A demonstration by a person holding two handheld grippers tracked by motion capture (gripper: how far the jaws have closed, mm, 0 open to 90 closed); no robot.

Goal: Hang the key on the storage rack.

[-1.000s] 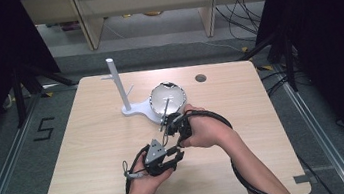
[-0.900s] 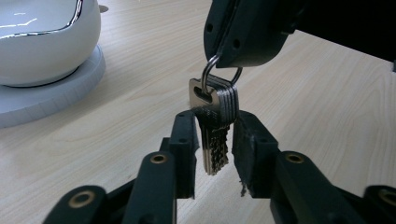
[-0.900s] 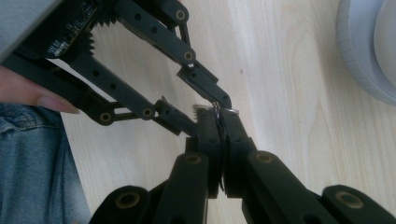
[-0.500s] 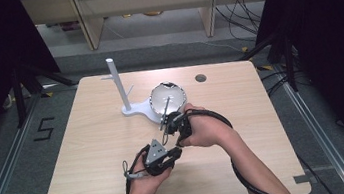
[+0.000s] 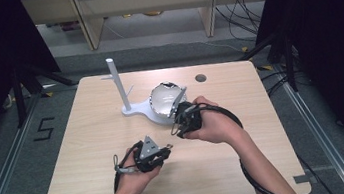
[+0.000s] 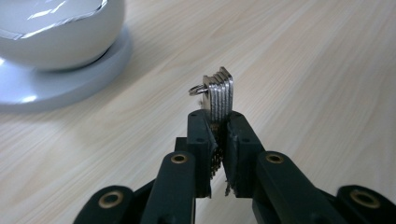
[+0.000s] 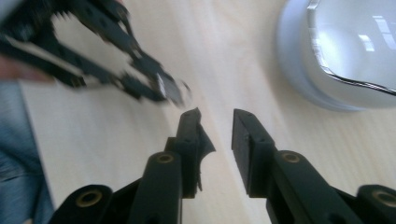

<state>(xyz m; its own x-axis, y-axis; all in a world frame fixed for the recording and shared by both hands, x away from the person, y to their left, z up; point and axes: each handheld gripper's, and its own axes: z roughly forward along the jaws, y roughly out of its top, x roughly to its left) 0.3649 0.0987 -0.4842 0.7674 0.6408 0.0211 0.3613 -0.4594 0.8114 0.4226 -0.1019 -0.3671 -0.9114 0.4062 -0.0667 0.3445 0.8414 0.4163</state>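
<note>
A: Keys (image 6: pixel 219 93), a flat stack on a small ring: location?

B: Clamped upright between the pads of the left tool (image 6: pixel 217 122), above the desk (image 6: pixel 303 70), near the white stand base (image 6: pixel 60 88).

A: Right tool (image 7: pixel 215 116)?

B: Jaws have just been opening; nothing between them. It sits beside the stand's mirrored dome (image 5: pixel 166 97).

Table (image 5: pixel 91 153): pale wood grain with fine lengthwise streaks. Stand (image 5: pixel 134 111) beside the bowl: white base and white upright post. Bowl (image 5: pixel 162 98): shiny silver with bright reflections. Stack of keys (image 6: pixel 220 93): silver metal on a silver ring. Left gripper (image 6: pixel 217 123) and right gripper (image 7: pixel 215 122): black jaws with brass-coloured rivets. Floor left of the table: grey, marked with a black "5".
</note>
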